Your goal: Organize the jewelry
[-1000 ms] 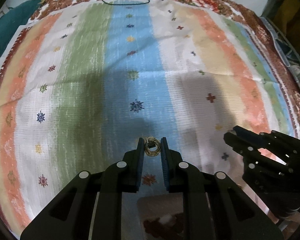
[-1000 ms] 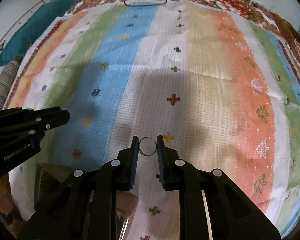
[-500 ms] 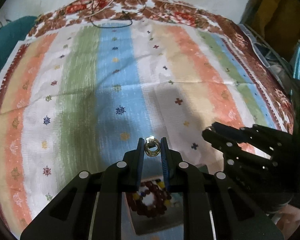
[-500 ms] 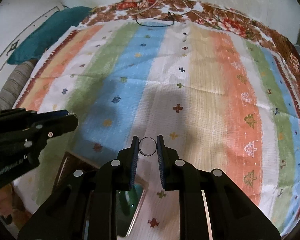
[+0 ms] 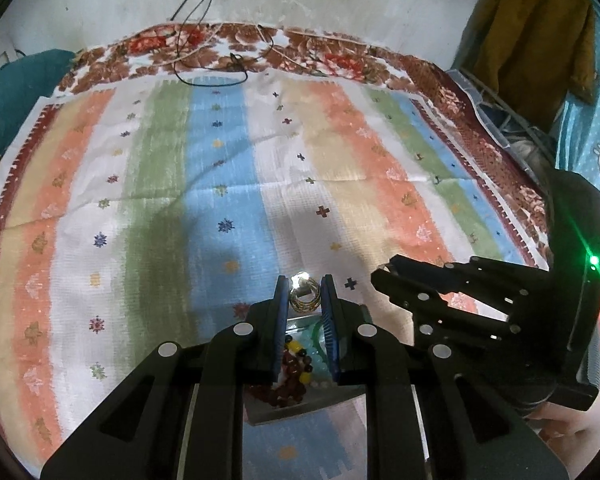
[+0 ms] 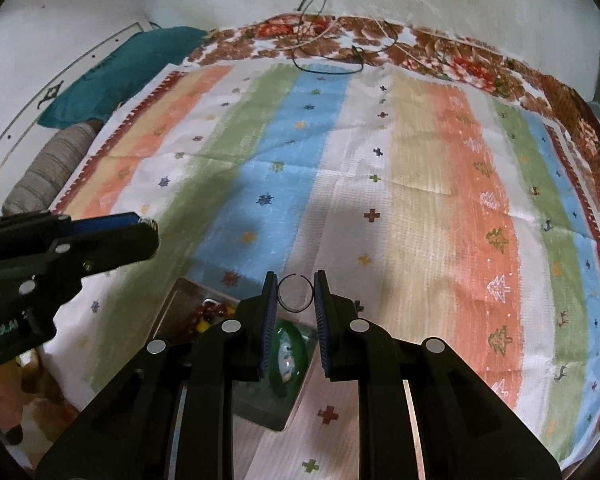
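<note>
Grippers both loaded, both held above the tray. Left gripper is closed down on a gold wire ring with a bright stone on top; the ring sits right at the fingertips, pinched between the two blue pads. Right gripper is clamped on a thin open wire hoop, gap in the hoop facing up, its sides touching both pads near the tips.

Tray lies on the striped cloth, below and just behind both sets of fingertips. In the left wrist view the tray compartment seen between the fingers holds a red-and-yellow bead bracelet. In the right wrist view a green bangle sits in the compartment directly under the right gripper, and the beads are in the compartment to its left.

Right gripper shows in the left view just right of the left one, close beside it but apart. Left gripper shows at the left edge of the right view, over the tray's left side.

Cables lie at the far edge of the cloth, well apart from everything else.
</note>
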Tool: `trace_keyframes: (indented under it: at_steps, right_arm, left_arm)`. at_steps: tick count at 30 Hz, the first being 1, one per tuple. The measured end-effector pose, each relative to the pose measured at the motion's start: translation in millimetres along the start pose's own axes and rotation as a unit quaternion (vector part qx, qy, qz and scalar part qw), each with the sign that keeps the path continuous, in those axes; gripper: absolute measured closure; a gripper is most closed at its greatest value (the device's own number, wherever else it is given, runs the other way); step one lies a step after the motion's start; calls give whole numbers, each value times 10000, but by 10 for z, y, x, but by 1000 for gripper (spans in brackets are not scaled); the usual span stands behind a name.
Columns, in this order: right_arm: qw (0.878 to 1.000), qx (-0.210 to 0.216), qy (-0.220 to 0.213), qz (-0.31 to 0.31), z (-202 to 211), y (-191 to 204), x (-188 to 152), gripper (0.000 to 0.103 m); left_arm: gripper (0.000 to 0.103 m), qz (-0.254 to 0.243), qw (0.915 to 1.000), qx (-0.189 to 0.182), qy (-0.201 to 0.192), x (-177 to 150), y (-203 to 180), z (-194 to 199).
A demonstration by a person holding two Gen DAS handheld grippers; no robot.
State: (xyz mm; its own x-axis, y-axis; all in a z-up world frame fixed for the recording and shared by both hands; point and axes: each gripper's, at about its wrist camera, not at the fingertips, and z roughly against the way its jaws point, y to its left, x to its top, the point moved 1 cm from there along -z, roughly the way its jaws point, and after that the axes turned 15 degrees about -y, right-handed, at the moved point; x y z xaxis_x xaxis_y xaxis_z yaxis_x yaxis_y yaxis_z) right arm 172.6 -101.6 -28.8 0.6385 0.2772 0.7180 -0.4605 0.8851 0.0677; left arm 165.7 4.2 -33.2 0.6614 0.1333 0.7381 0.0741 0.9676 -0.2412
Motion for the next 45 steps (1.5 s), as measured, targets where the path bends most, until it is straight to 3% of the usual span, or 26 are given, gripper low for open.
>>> trace_keyframes:
  at_steps: [12,21,23,24,25,30,38,45]
  right_arm:
    - [9996,231,-63,141,225,172,-136,84]
    - [9990,393,23,193,291,318,-229,84]
    - [9989,422,72,164,269,317,-238,78]
    - [9990,418,80,142,262,305,-240,64]
    - [9991,401,75,122,264,294,-239,57]
    - [9996,263,-35,82,353,208,-229,57]
    - [9995,70,-197,224,554,151,-317,43]
    - [9992,18,-354,192,740,87,-411,29]
  left_arm:
    - [87,-181,9997,-72,-164,-102,-55,245]
    - [87,-27,9997,-80,-229,-127,-65,331]
    - [78,-15,9997,-61,-226,-128,-56,329]
    - [69,20,9998,-32,-219,-126,-38,323]
    - [67,58,9998,3,-208,-121,-15,322]
    - [65,201,9994,49,-262,-108,64,393]
    - [51,121,9996,45,-261,-200,69,498]
    - [27,-192,9991,71,-372,-398,-15,695]
